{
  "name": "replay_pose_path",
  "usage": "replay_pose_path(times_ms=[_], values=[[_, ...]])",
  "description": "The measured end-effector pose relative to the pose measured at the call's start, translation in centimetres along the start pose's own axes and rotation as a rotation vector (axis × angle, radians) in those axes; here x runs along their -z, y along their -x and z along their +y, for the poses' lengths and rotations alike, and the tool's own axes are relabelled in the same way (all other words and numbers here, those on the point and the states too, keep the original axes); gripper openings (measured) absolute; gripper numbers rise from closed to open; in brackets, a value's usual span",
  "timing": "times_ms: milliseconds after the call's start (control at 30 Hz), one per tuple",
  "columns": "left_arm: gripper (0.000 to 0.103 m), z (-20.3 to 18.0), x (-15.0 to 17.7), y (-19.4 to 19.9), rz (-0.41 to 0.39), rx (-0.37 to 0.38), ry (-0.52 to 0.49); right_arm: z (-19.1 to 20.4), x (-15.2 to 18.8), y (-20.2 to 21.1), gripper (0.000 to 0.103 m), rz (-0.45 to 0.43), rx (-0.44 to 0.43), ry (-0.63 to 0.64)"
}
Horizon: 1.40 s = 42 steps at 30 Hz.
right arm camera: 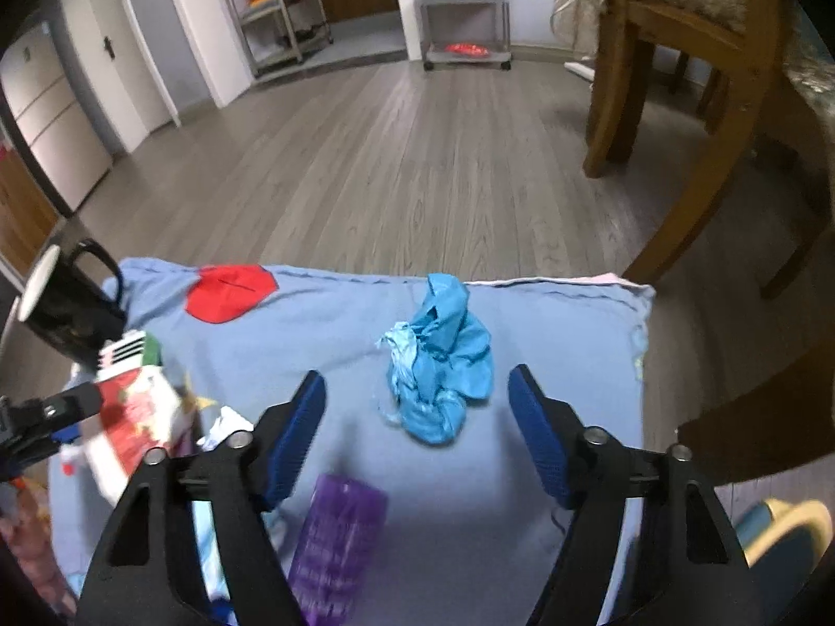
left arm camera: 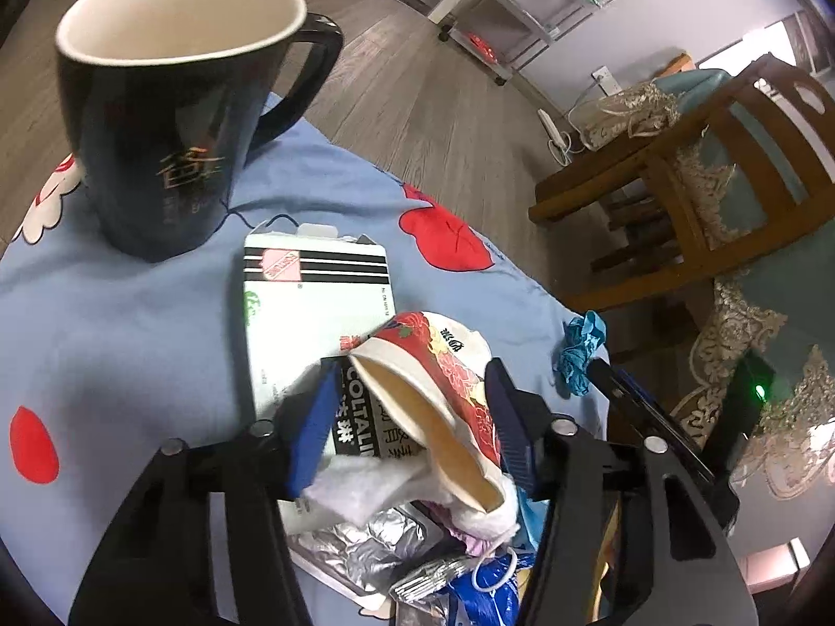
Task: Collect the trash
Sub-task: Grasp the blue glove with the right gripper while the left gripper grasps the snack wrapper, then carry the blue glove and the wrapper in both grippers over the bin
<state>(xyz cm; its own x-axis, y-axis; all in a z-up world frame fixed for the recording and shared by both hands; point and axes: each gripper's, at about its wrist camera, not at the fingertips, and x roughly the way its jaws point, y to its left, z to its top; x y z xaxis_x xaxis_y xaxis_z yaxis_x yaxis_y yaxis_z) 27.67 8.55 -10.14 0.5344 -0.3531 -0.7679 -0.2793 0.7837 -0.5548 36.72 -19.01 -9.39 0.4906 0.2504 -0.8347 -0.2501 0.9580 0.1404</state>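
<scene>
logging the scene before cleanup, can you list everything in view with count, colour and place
mug: 1, black with white inside, far left of the cloth
cloth: 1, light blue with red patches, covers the table
box: 1, white with black stripes, flat beside the mug
paper cup: 1, red and white, crushed, on its side between the left jaws
glove: 1, blue, crumpled, between the right jaws near the far edge
foil wrapper: 1, silver, in the pile below the cup
purple packet: 1, purple, blurred, near edge
chair: 1, brown wood, right of the table
shelf cart: 1, grey, by the far wall
left gripper: black with blue pads, around the cup
right gripper: black with blue pads, open around the glove
</scene>
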Motion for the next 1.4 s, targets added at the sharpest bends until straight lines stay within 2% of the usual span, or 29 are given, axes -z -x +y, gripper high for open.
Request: replay_pose_path(times_ms=[33, 133, 200, 233, 400, 467, 700, 867, 1100, 1400], values=[[0.051, -0.1, 0.0, -0.1, 0.001, -0.004, -0.005, 0.1, -0.1, -0.4, 0.06, 0.006, 0.002, 0.008], [0.039, -0.3, -0.1, -0.4, 0.007, -0.013, -0.022, 0.5, 0.2, -1.7, 0.04, 0.023, 0.016, 0.031], [0.028, -0.5, 0.0, -0.5, 0.013, -0.022, -0.032, 0.3, 0.3, -1.8, 0.033, 0.017, 0.011, 0.017], [0.026, -0.6, 0.0, -0.5, 0.014, -0.027, -0.036, 0.2, 0.3, -1.6, 0.026, 0.013, 0.003, 0.008], [0.01, -1.2, 0.0, 0.0, -0.001, -0.014, -0.068, -0.7, 0.7, 0.5, 0.025, -0.02, -0.034, -0.021], [0.008, -1.9, 0.1, 0.4, -0.014, 0.004, -0.089, -1.0, 0.9, 1.5, 0.025, -0.035, -0.04, -0.034], [0.007, -4.4, -0.1, 3.9, -0.134, 0.044, -0.159, -2.1, 2.1, 6.2, 0.025, -0.085, -0.071, -0.086], [0.007, -6.0, 0.1, 5.8, -0.169, 0.073, -0.186, -2.8, 3.9, 11.1, 0.025, -0.125, -0.07, -0.091], [0.007, -9.0, 2.3, 7.8, -0.174, 0.124, -0.268, -3.8, 7.1, 17.3, 0.025, -0.172, -0.049, -0.106], [0.007, -13.5, 6.6, 8.2, -0.121, 0.183, -0.4, -5.6, 12.3, 24.1, 0.025, -0.234, -0.02, -0.156]])
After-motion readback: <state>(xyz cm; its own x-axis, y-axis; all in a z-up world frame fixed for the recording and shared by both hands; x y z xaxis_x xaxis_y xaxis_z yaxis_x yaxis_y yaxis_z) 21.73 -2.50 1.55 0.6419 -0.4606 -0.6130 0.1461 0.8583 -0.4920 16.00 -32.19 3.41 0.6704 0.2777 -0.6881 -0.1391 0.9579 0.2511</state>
